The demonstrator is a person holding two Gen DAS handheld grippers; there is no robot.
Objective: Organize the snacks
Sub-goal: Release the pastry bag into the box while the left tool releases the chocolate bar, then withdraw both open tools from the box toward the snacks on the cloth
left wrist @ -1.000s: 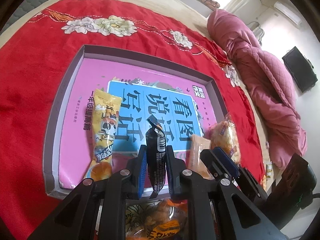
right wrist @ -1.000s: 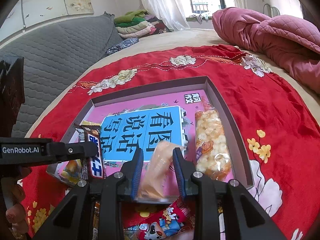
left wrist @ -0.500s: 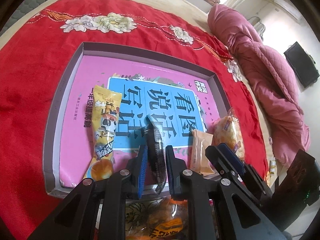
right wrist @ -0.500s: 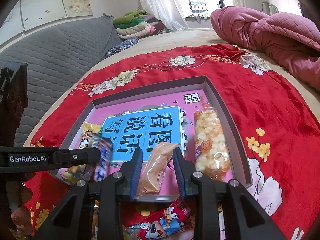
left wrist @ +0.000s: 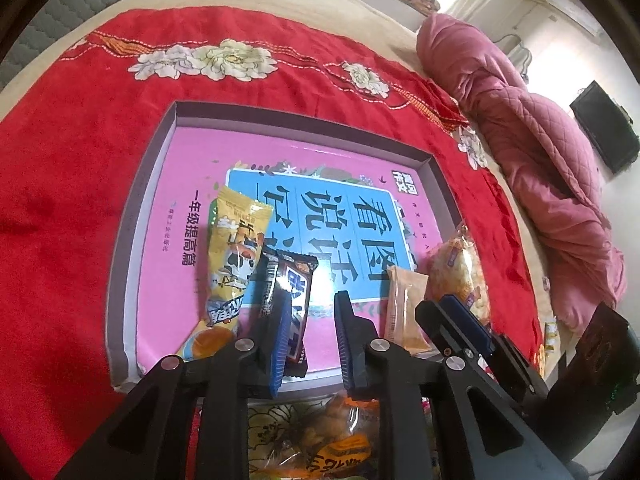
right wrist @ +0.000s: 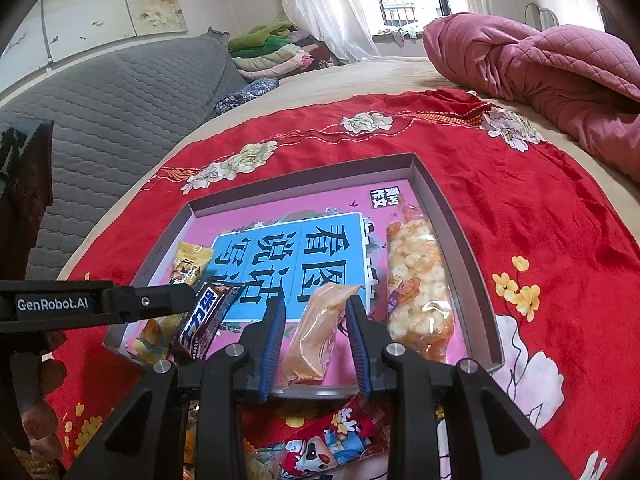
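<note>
The left claw [left wrist: 310, 320] is opening over the near edge of the tray, jaws parting, and the dark bar [left wrist: 290, 300] lies flat in the tray, its near end partly behind the left pad; whether that pad touches it I cannot tell, and the right pad stands clear. The right claw [right wrist: 316, 320] sits narrowly parted around the orange pack [right wrist: 316, 332]; the pack lies between the pads, but I can't tell if they press it.

Now the scene, big things first. A red cloth [left wrist: 72, 160] with white flowers covers the bed, and a pink quilt [right wrist: 540, 64] is heaped at the far right. A grey padded headboard [right wrist: 120, 92] runs along the left in the right view. On the cloth sits the tray [left wrist: 132, 240], grey-walled, with a pink floor and a blue panel of big characters.

Inside the tray, left to right: the yellow pack [left wrist: 232, 264] lies lengthwise, the dark bar just beside it on the right, the edges close or touching. Then bare pink floor, then the orange pack, and just beside that the clear bag of puffs [right wrist: 416, 292] along the right wall.

Outside the tray, near the claws, more snacks wait on the cloth: an orange bag [left wrist: 320, 440] below the left claw, a red cartoon pack [right wrist: 320, 448] below the right.
</note>
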